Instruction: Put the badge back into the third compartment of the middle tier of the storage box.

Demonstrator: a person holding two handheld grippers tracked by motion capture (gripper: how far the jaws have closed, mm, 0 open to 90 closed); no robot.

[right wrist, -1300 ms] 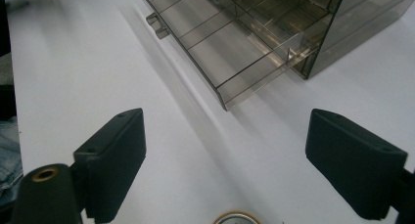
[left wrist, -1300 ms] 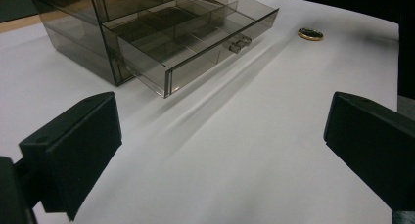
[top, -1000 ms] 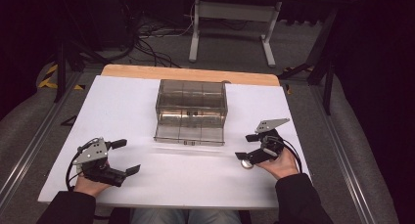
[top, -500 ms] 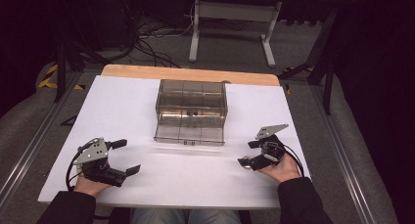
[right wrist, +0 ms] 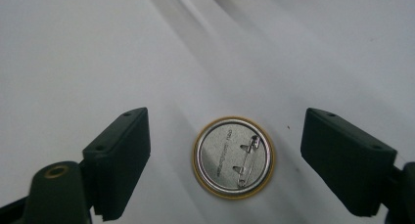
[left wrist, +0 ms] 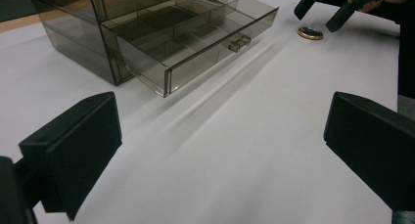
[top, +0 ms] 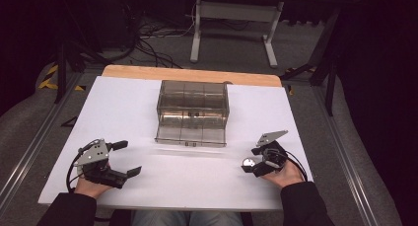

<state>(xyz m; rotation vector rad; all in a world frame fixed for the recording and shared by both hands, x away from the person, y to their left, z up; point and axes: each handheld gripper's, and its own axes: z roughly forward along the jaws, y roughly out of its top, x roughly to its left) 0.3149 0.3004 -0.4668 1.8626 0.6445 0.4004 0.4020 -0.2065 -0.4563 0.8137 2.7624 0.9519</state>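
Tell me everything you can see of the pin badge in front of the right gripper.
The pin badge is a round button lying flat on the white table, back side up. Its back looks like silvery metal with faint stamped lettering, ringed by a thin gold-coloured rim, and a safety-pin clasp lies closed across it. It sits between the fingers of the right gripper, which stand apart from it on either side. Only the table touches it.

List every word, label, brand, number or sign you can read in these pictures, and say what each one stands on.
Pin badge, metal back facing up on the table: a short line of stamped or printed marks beside the safety pin, too small and blurred to read.
Smoky plastic drawer box: no text.
Right gripper and left gripper: no lettering.
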